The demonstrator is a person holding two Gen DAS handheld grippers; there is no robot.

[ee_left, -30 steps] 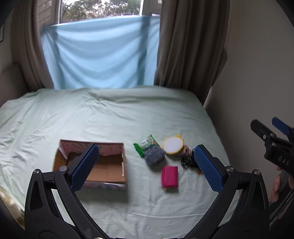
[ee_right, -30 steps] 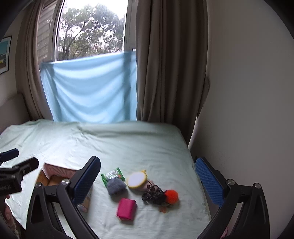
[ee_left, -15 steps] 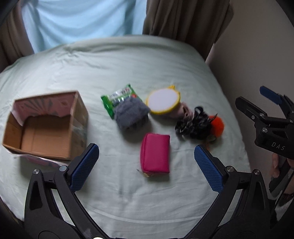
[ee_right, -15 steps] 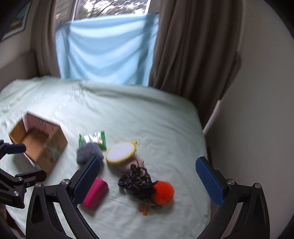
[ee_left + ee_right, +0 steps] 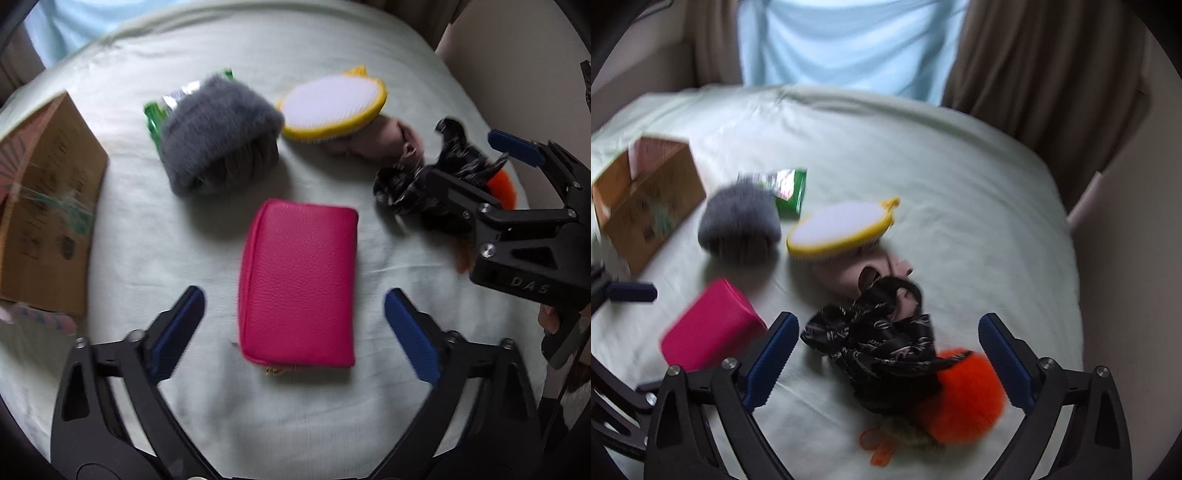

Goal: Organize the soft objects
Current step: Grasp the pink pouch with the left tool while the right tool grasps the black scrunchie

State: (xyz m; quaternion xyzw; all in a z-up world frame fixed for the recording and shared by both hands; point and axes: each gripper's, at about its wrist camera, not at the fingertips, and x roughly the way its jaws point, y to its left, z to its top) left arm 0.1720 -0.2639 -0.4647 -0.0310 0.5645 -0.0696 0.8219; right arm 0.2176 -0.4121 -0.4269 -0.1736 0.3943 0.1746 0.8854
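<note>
Left claw (image 5: 291, 325) wide open, empty, straddling pink pouch (image 5: 299, 280); right claw (image 5: 886, 354) agape, empty, over black scarf (image 5: 875, 343)

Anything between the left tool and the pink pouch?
Nothing visible. The left tool is open with the pink pouch lying flat between and just ahead of its fingers. The grey knit hat and black scarf lie beyond it.

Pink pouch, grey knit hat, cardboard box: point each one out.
pink pouch (image 5: 299, 280), left wrist view, centre of its top face.
grey knit hat (image 5: 218, 133), left wrist view, middle of its fuzzy crown.
cardboard box (image 5: 653, 210), right wrist view, its near side wall.
</note>
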